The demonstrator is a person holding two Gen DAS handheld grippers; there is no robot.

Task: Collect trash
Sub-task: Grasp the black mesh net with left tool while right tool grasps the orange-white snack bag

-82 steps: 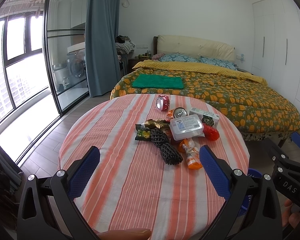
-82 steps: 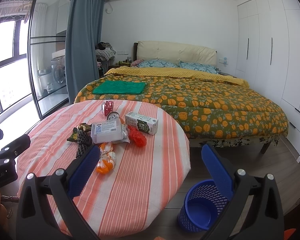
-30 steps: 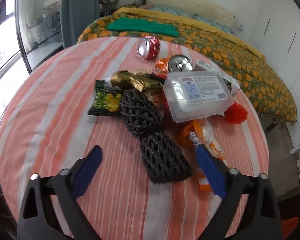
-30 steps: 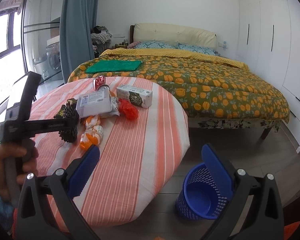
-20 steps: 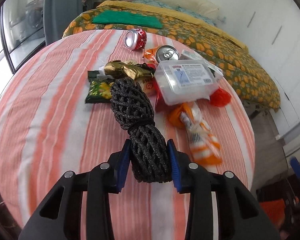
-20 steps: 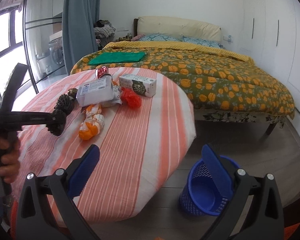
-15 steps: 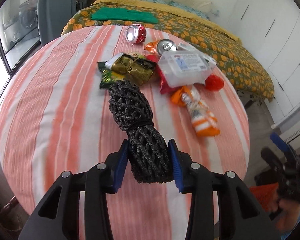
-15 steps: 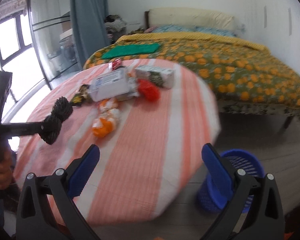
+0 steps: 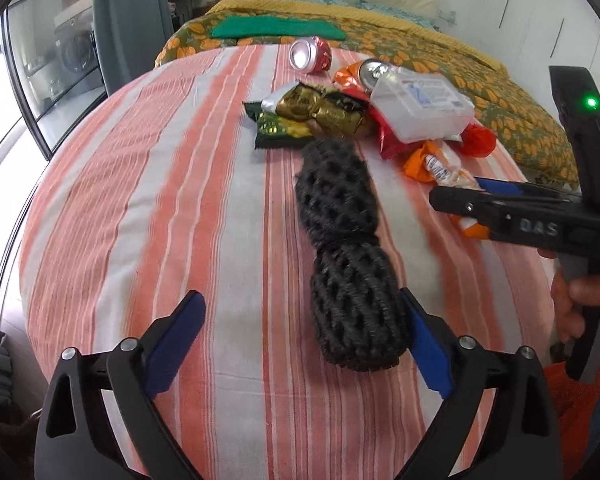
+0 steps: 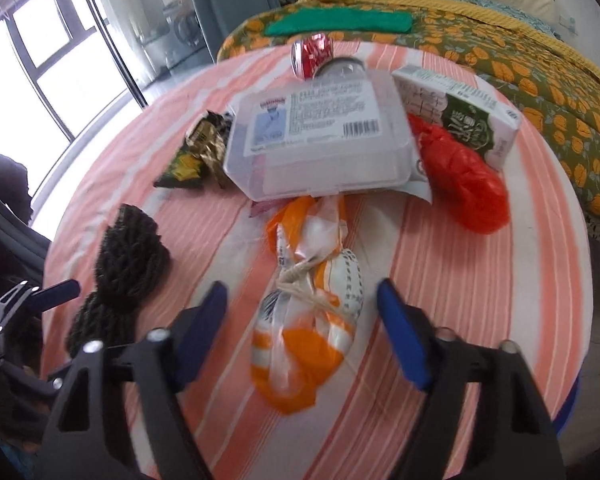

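The right gripper [image 10: 300, 312], jaws apart, straddles the orange bag [image 10: 304, 320]; closing on it comes next. The left gripper [image 9: 300, 344] gapes beside the net [image 9: 348, 264].

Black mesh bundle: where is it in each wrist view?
Left wrist: black mesh bundle runs down the centre, its near end against the right finger of the open left gripper.
Right wrist: the bundle sits at far left, beside the left gripper's blue finger.
Shared landmark: the clear plastic box, lying beyond the bundle in both views.
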